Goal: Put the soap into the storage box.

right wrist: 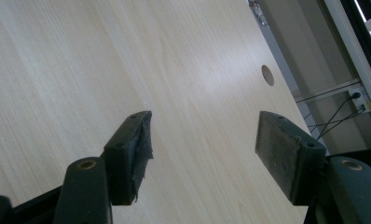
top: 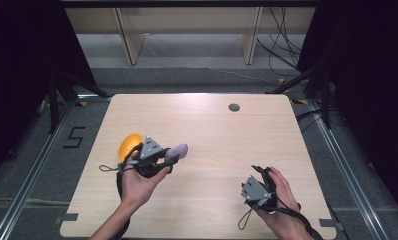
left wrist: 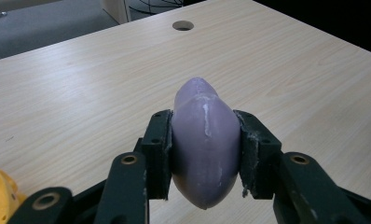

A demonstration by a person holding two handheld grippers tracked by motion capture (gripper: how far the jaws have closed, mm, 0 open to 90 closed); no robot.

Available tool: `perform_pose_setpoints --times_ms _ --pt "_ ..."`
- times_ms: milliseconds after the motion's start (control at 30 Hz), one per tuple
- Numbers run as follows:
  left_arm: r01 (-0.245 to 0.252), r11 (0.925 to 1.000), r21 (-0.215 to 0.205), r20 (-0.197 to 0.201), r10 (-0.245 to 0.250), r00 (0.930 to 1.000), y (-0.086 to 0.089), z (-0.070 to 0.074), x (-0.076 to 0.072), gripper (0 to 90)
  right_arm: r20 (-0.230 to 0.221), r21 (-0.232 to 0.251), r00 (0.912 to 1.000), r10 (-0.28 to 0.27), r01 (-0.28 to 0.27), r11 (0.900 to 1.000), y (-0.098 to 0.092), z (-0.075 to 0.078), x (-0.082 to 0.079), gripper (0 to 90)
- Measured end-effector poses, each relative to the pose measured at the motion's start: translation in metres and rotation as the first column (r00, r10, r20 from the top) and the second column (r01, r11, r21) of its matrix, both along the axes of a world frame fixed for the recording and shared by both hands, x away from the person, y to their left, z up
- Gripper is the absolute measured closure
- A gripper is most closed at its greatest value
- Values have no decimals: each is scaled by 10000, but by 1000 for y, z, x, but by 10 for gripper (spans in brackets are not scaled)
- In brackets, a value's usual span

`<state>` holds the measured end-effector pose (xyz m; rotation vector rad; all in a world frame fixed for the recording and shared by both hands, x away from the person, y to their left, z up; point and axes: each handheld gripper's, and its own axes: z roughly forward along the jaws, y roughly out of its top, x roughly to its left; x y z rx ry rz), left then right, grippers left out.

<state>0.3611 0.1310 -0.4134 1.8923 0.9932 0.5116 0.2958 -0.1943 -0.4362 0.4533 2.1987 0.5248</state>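
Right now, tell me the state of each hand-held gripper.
Left hand-held gripper: closed on the purple object.
Right hand-held gripper: open, holding nothing.

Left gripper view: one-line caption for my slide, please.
Left gripper shut on a purple eggplant-shaped toy above the wooden table.

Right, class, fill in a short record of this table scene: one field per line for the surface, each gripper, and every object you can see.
surface: light wooden table with a round hole near its far edge
left gripper: shut on the purple object, one pad on each side
purple object: smooth, rounded, tapering to a blunt tip that juts out past the pads
orange object: rounded, on the table beside the left gripper
right gripper: open, nothing between its pads, bare table beneath
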Motion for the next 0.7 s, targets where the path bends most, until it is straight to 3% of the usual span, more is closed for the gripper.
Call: perform_pose_setpoints --times_ms 133,200,400,600,700 --pt "-132 9999 100 24 132 9999 5 1 0 590 41 -75 10000 77 -77 9999 -1 0 1 367" --pt "-209 9997 -93 85 209 9997 7 0 0 590 18 -10 10000 -12 12 10000 -1 0 0 366" --pt "-455 9989 -142 125 457 9989 14 1 -1 590 185 -454 9996 196 -187 9988 -3 2 2 366" --pt "-712 9973 -169 156 714 9973 23 2 0 590 32 -6 10000 -54 54 10000 -2 0 0 367" --pt "-850 9964 -55 225 851 9961 27 3 0 590 127 -378 9999 11 -7 9993 -4 1 1 366"
